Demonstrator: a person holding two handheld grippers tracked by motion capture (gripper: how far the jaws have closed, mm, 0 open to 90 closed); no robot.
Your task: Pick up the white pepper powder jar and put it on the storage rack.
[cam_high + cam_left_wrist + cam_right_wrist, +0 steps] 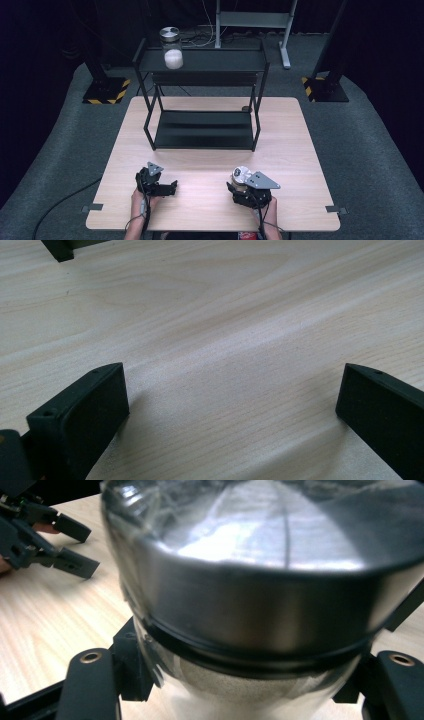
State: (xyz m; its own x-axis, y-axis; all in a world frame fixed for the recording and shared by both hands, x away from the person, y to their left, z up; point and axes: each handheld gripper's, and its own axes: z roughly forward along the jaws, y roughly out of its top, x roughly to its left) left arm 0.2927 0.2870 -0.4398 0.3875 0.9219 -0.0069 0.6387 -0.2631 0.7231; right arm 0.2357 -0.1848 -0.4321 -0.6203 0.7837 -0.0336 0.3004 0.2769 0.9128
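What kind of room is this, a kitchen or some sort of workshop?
Most likely a lab or recording studio, not a kitchen: a bare wooden table on grey carpet, black curtains around it, metal stands with hazard-striped bases, and cables across the floor.

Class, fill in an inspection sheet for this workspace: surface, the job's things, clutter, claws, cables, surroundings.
Surface: light wooden table, bare at the front.
Job's things: glass jar with metal lid held in the right claw; a second jar, with white contents, on the top shelf of the black rack.
Clutter: nothing seen.
Claws: left claw open, nothing between its jaws; right claw shut on the jar.
Cables: one trails over the floor at front left.
Surroundings: grey carpet, black stands with striped bases.
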